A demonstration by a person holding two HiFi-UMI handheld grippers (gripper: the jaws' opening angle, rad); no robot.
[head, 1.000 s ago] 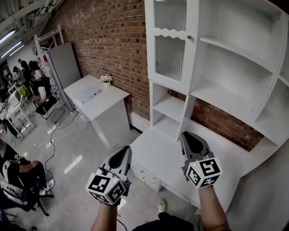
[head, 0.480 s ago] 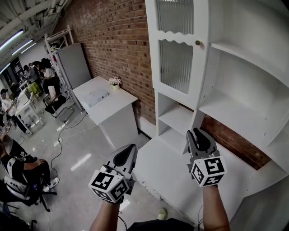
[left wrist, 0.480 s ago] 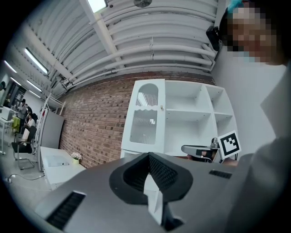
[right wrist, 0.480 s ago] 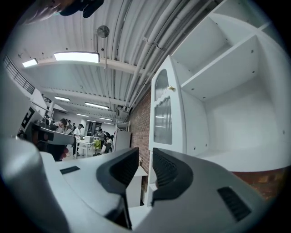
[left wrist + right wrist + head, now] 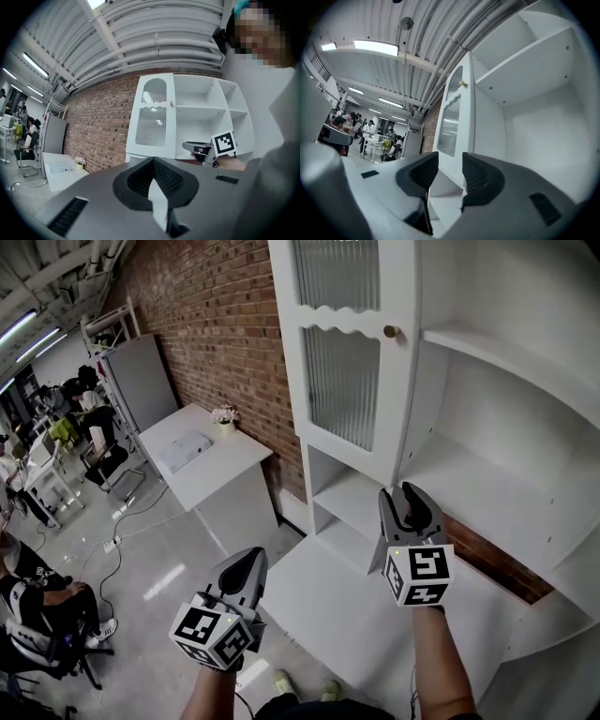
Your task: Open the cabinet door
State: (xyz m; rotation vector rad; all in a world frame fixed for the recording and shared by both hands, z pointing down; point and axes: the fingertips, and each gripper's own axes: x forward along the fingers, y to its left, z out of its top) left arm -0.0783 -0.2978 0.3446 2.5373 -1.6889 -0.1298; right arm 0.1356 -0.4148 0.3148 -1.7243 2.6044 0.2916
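Head view shows the cabinet door [image 5: 347,352], a tall white panel with ribbed glass, at the upper left of the white shelf unit. It looks shut, with its small brass knob [image 5: 391,332] at its right edge beside the open shelves.

The right gripper [image 5: 410,495] is held out level below the knob and well apart from it, over the unit's tabletop [image 5: 328,606]. Its fingers [image 5: 424,173] have just been opening and now stand partly apart with nothing between them (only the far door edge shows through the gap). The left gripper [image 5: 251,561] hangs lower, off to the side. In the left gripper view its fingers [image 5: 164,176] meet at the tips and hold nothing.

The step in hand seems to be the reach towards the knob, with no contact yet. The next move probably calls for raising the right gripper to knob height and setting its fingers on either side of the knob. It would then close on the knob and pull outward in an arc, as the hinges appear to be on the door's left.
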